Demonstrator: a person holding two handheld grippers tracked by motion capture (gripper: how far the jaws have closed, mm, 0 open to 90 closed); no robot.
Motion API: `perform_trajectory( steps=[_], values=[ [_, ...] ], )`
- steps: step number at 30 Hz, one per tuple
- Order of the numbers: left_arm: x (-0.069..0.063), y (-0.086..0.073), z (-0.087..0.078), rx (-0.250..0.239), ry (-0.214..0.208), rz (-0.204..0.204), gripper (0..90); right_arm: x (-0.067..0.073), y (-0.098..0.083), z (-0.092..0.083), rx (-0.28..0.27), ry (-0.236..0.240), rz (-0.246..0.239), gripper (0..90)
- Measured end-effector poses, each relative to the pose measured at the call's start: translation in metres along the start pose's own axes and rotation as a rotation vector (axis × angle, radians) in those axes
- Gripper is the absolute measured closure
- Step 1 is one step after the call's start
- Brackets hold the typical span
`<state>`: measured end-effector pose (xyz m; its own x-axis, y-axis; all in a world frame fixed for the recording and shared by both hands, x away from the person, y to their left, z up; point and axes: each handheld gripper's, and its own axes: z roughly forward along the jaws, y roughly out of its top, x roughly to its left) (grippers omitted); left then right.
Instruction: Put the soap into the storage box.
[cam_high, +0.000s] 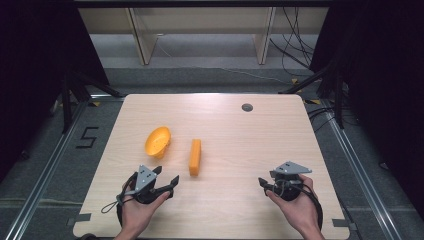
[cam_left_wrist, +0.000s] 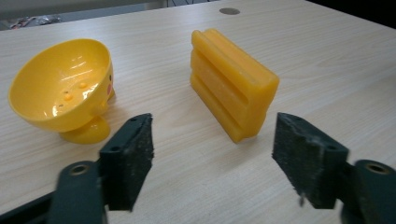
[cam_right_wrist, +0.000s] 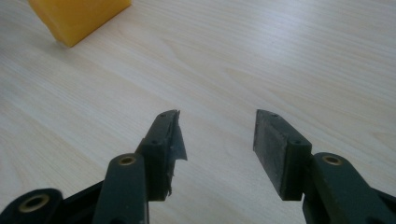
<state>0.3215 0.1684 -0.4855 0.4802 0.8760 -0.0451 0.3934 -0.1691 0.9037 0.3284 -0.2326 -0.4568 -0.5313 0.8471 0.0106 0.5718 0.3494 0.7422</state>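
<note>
Bowl (cam_high: 158, 141) lies left of block (cam_high: 195, 157) on table (cam_high: 240, 145)

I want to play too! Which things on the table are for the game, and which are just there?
For the job, probably:
yellow plastic footed bowl
orange ridged rectangular block
left gripper
right gripper

Just there:
round grey table hole cap
black floor cables

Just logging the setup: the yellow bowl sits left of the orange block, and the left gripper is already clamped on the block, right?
Not quite. The left gripper is open and holds nothing; the left gripper view shows its jaws apart, short of the orange block. The yellow bowl does sit left of the block.
</note>
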Motion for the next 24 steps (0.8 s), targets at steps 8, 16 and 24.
perform_trajectory(
  steps=[8, 16, 24],
  values=[
    [-0.015, 0.016, 0.02, 0.003, -0.026, 0.007, 21.3, 0.002, 0.002, -0.002, 0.017, -0.043, 0.033, 49.7],
    [-0.031, 0.024, 0.051, 0.06, -0.023, 0.019, 19.5, 0.003, 0.002, -0.002, 0.029, -0.036, 0.042, 49.0],
    [-0.04, 0.023, 0.077, 0.114, -0.001, 0.016, 19.2, 0.0, 0.001, 0.0, 0.002, -0.024, 0.003, 48.7]
  ],
)
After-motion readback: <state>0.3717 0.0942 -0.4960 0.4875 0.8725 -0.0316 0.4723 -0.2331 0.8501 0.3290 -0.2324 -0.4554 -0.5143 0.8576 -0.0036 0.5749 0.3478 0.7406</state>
